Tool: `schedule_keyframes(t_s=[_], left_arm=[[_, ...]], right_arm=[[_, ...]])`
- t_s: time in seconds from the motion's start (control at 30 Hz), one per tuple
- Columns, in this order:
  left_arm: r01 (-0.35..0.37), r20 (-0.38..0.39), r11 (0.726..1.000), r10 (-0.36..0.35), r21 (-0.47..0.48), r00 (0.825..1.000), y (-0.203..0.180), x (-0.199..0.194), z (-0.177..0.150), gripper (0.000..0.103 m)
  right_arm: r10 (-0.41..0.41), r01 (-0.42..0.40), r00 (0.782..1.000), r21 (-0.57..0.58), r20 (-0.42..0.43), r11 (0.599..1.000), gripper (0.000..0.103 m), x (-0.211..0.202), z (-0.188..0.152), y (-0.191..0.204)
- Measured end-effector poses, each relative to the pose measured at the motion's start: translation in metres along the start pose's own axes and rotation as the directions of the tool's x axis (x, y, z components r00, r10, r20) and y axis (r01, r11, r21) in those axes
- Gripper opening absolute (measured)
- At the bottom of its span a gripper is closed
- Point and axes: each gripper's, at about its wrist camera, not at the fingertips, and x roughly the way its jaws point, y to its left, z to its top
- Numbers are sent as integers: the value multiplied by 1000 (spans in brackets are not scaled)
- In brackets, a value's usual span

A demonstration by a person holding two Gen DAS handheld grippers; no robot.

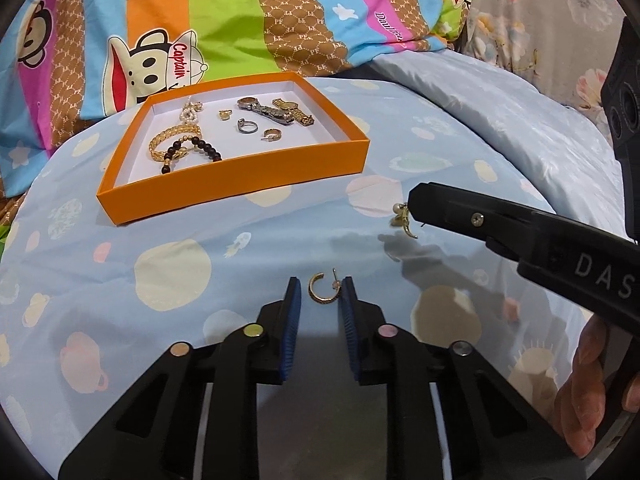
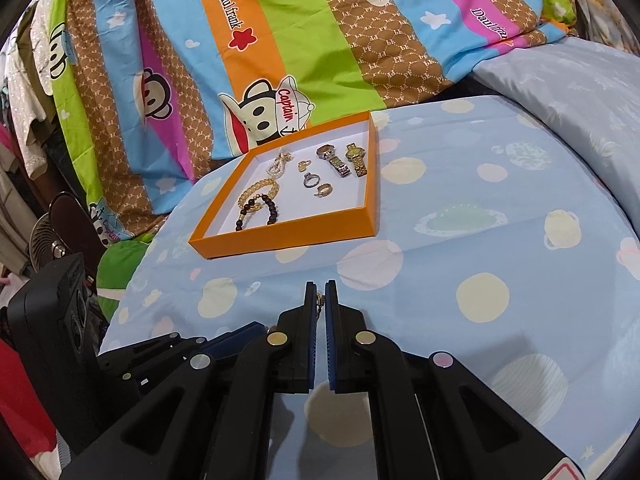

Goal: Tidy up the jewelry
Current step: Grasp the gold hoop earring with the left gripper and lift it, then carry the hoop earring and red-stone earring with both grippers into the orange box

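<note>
An orange tray [image 1: 240,190] [image 2: 288,228] lies on the light blue bedsheet and holds two watches [image 1: 276,112], rings, bracelets and a pearl piece. My left gripper [image 1: 320,292] is open, its jaws on either side of a gold hoop earring [image 1: 322,290] lying on the sheet. My right gripper [image 2: 321,292] is shut on a gold pearl earring [image 1: 404,218], held above the sheet to the right of the tray; in the right wrist view only a bit of gold [image 2: 320,302] shows between its pads.
A striped cartoon-print blanket [image 1: 224,20] is bunched behind the tray. A pale blue pillow [image 1: 500,120] lies at the right. A small fan [image 2: 48,244] and hanging clothes stand beyond the bed's left edge. The left gripper body [image 2: 52,320] shows in the right wrist view.
</note>
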Motion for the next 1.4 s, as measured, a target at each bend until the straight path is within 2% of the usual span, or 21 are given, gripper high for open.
schedule_keyframes(t_s=[0.6, 0.77, 0.93, 1.07, 1.2, 1.4], left_arm=[[26, 65, 998, -22, -65, 998, 22, -27, 6, 16], [10, 90, 996, -1, -94, 996, 35, -38, 12, 16], [-14, 135, 993, 30, -118, 990, 53, -54, 32, 16], [-50, 184, 994, 68, -99, 981, 59, -61, 66, 16], [-54, 206, 993, 75, -103, 976, 64, -47, 100, 16], [-56, 124, 986, 76, -154, 989, 76, 19, 122, 16]], right_arm=[[14, -14, 999, -17, 28, 1000, 4, -7, 2, 4], [16, -15, 999, -19, 34, 1000, 4, -8, 3, 5], [27, -26, 999, -28, 42, 999, 4, -11, 17, 10], [36, -32, 997, -59, 68, 998, 4, -8, 44, 21], [46, -43, 997, -54, 65, 998, 4, 15, 74, 26], [10, -10, 1000, -22, -2, 1000, 4, 71, 86, 11]])
